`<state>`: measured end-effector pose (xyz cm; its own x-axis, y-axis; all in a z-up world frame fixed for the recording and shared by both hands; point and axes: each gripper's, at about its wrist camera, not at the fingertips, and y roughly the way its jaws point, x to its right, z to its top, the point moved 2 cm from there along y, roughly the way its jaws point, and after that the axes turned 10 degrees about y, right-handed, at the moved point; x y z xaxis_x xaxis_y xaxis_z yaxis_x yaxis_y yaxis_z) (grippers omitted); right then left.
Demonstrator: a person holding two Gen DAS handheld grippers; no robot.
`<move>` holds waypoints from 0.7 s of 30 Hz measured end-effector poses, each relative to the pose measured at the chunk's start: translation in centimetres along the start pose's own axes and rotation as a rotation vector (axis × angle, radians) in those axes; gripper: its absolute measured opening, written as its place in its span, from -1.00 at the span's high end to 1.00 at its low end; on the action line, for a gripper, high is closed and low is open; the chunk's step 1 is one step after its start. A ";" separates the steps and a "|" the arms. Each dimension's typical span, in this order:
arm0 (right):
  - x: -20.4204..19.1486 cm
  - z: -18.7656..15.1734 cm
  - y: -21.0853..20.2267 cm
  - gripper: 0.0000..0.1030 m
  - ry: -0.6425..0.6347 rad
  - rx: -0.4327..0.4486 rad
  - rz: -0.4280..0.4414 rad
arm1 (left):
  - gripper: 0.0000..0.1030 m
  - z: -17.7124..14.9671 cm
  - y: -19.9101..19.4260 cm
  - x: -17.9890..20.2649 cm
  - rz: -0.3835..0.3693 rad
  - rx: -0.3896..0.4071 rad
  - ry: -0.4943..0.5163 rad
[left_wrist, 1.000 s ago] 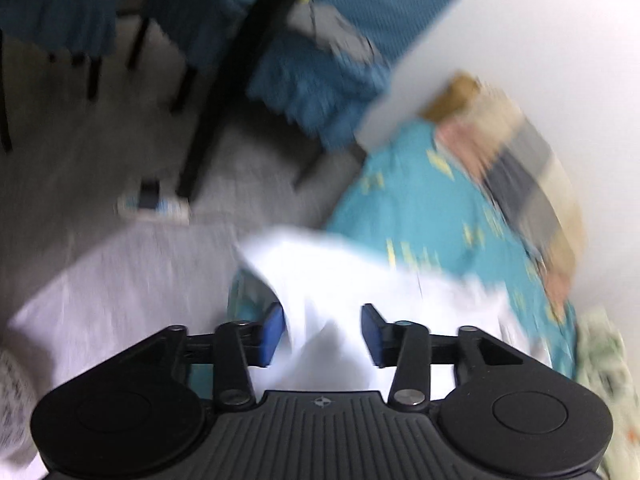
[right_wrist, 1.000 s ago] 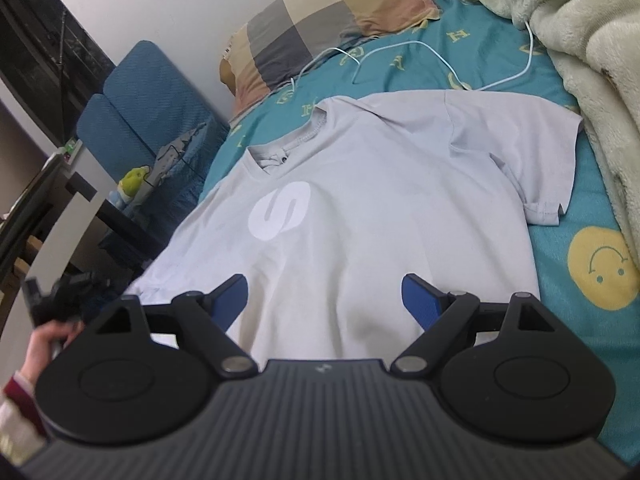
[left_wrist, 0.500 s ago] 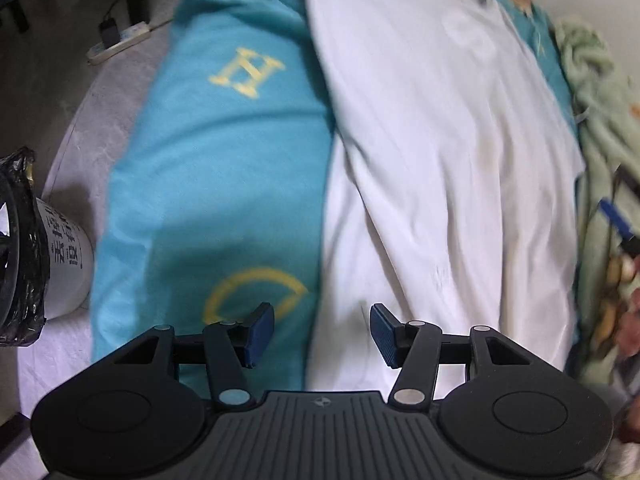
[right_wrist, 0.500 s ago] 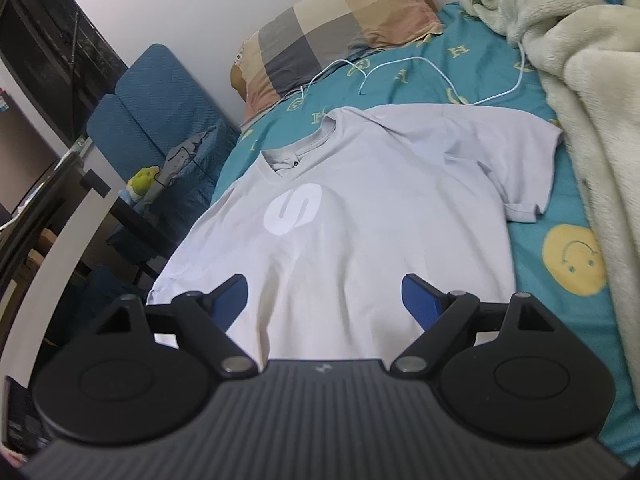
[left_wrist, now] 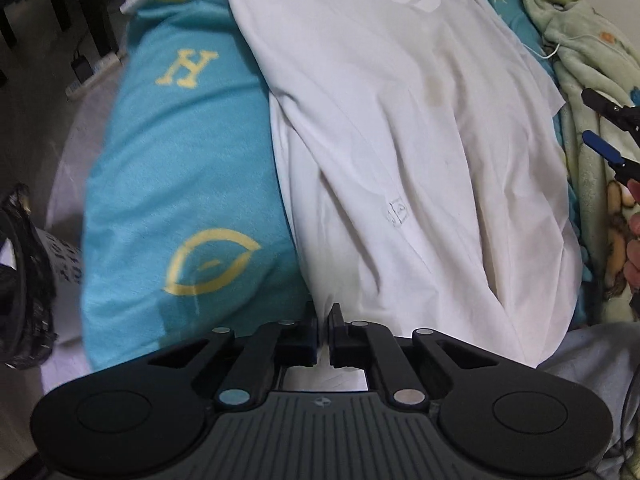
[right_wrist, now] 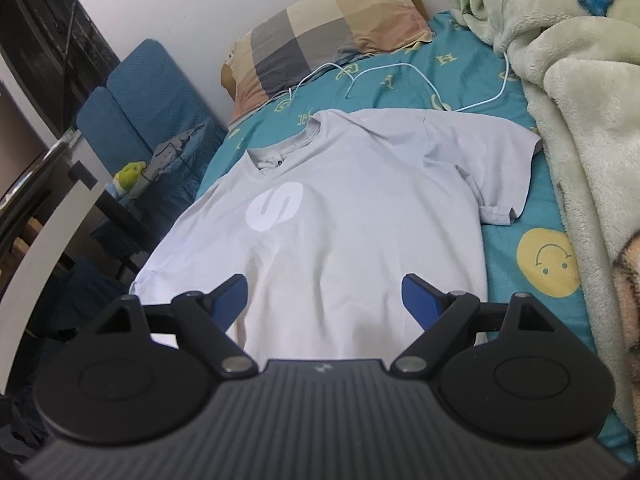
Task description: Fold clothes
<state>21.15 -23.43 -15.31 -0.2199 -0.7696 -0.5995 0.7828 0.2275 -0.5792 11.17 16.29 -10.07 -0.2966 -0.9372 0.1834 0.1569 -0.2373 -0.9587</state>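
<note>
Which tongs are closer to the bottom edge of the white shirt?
Left. The left tongs are shut right at the shirt hem; the right tongs hover open above it.

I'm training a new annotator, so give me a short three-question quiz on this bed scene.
1. True or false: the right tongs are shut on the T-shirt.
2. The T-shirt's chest logo shows: A) H B) S C) X.
3. Fill in: the left tongs are shut on the T-shirt's bottom ___.
Key: 1 false (they stand open above it); 2 B; 3 hem.
</note>
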 end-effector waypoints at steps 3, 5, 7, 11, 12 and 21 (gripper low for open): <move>0.9 1.8 -0.8 -0.66 0.032 0.019 -0.003 | 0.91 -0.8 -2.1 -2.3 0.089 -0.012 -0.055; 2.1 3.7 -1.7 -0.66 0.068 0.049 -0.005 | 0.90 -1.2 -2.4 -3.4 0.117 -0.033 -0.100; 3.6 5.5 -2.5 -0.66 0.105 0.062 -0.001 | 0.89 -1.5 -2.4 -3.4 0.107 -0.043 -0.126; 5.4 7.6 -3.4 -0.67 0.161 0.056 0.017 | 0.70 -0.7 -3.3 -2.1 0.095 -0.021 -0.120; 5.5 8.0 -3.5 -0.67 0.174 0.052 0.031 | 0.63 -0.6 -3.7 -1.5 0.096 -0.014 -0.119; 5.8 7.9 0.1 -0.67 0.219 -0.037 -0.015 | -0.13 1.2 -6.6 4.5 0.220 0.215 -0.013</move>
<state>24.50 -32.59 -14.53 -0.3559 -0.6257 -0.6941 0.7575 0.2419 -0.6064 9.93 13.36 -2.62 -0.2217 -0.9749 -0.0195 0.4121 -0.0755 -0.9080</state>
